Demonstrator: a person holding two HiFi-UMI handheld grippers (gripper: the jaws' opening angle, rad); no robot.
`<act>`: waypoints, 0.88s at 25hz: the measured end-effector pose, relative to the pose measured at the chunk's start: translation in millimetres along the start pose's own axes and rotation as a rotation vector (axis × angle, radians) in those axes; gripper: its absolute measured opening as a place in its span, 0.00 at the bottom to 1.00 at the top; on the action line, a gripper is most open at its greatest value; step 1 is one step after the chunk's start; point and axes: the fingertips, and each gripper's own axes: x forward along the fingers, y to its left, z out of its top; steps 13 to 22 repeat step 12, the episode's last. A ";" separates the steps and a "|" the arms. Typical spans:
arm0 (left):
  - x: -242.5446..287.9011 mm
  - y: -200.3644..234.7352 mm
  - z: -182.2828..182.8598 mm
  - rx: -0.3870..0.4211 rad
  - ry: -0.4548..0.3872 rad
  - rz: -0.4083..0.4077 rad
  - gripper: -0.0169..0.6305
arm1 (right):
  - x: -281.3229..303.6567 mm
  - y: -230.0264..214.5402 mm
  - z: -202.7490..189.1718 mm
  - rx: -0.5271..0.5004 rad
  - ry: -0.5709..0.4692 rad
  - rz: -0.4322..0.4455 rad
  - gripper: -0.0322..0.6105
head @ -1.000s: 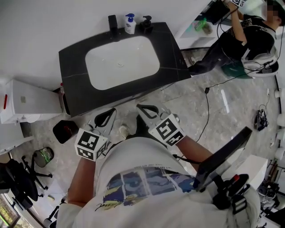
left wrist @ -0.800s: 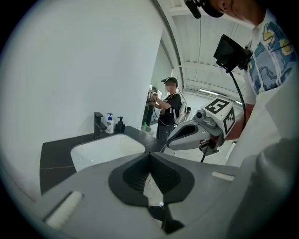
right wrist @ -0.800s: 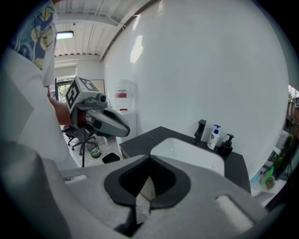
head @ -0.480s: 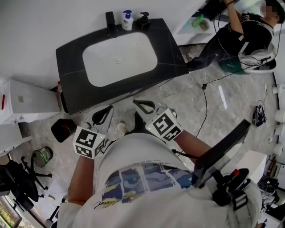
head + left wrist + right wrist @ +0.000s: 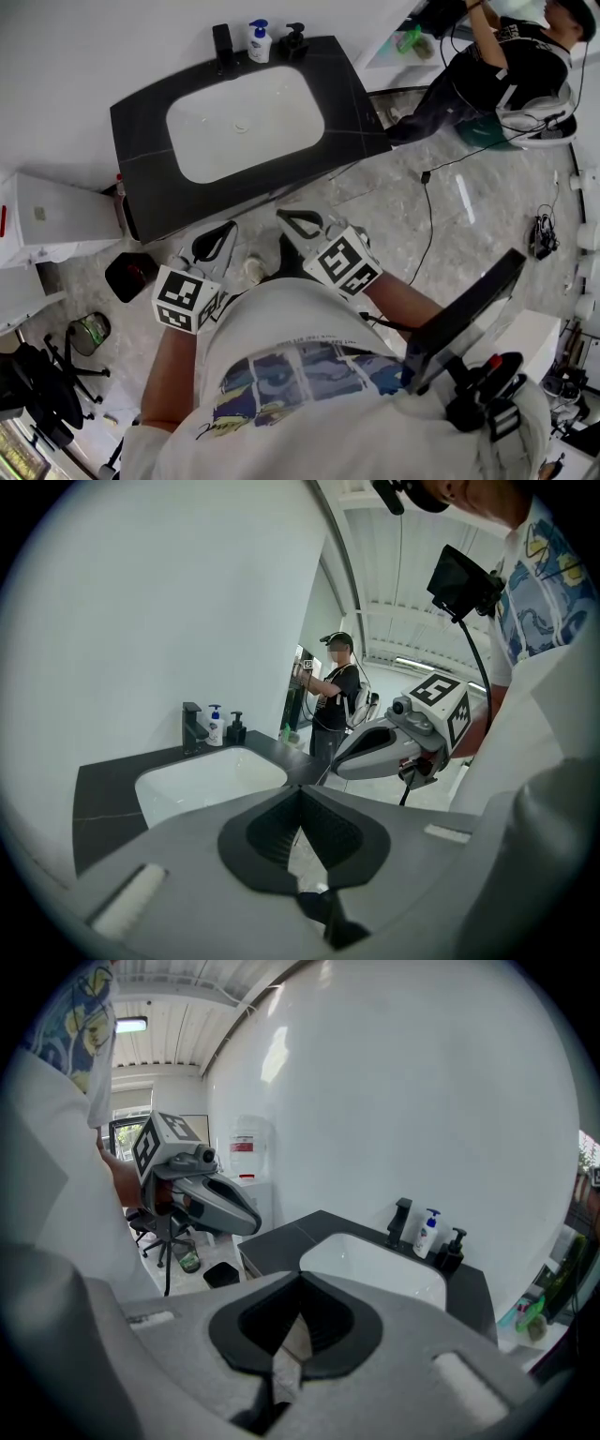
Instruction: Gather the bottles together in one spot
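Observation:
Two pump bottles stand side by side at the back of the black counter (image 5: 141, 178), to the right of the black tap (image 5: 223, 47): a white one with a blue pump (image 5: 260, 41) and a black one (image 5: 293, 41). Both show small and far off in the left gripper view, white (image 5: 216, 727) and black (image 5: 236, 729), and in the right gripper view, white (image 5: 428, 1235) and black (image 5: 452, 1251). My left gripper (image 5: 217, 234) and right gripper (image 5: 292, 221) hang shut and empty in front of the counter, well short of the white basin (image 5: 246, 120).
A person (image 5: 497, 70) works at a white shelf at the upper right, where something green (image 5: 410, 39) lies. A cable (image 5: 432, 211) runs across the marble floor. A white cabinet (image 5: 56, 220), a black bin (image 5: 131, 275) and an office chair (image 5: 37, 384) stand at the left.
The head view has drifted, so the counter sits slightly further left and higher in the picture. Both grippers keep their place and stay shut.

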 end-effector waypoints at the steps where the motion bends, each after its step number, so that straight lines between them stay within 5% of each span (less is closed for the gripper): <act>1: 0.4 -0.5 0.8 0.000 -0.003 0.000 0.03 | -0.4 0.0 -0.2 0.000 0.000 0.001 0.05; 22: 10.5 -2.5 6.4 0.003 -0.009 -0.004 0.03 | -4.4 -8.2 -2.8 -0.005 0.003 0.002 0.05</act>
